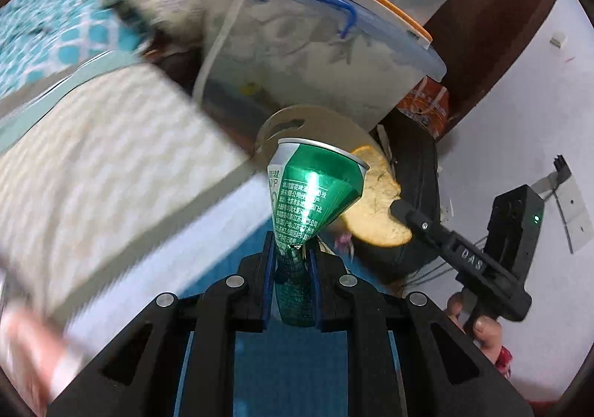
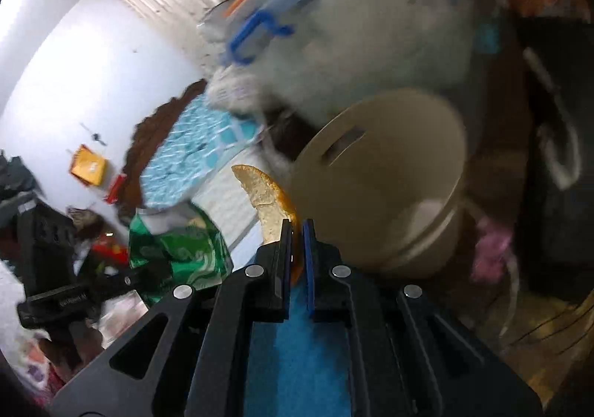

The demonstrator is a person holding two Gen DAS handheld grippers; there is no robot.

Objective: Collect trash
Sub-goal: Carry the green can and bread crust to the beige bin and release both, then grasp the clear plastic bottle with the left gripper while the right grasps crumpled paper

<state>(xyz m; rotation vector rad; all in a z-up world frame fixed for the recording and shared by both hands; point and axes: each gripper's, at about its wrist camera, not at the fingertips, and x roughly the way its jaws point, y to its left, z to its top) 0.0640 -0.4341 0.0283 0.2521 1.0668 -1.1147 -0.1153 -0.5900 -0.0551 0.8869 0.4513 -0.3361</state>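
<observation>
Between left claw [image 1: 291, 253] pads, crushed green can [image 1: 315, 190], silver rim, white print

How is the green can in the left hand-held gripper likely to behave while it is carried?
The green can is probably thin and easily crushed: its lower part is pinched flat between the fingers of the left hand-held gripper. It looks light, sticking out well past the fingers without sagging. Its glossy metal may be slippery, though the crumpled waist likely helps the grip.
</observation>
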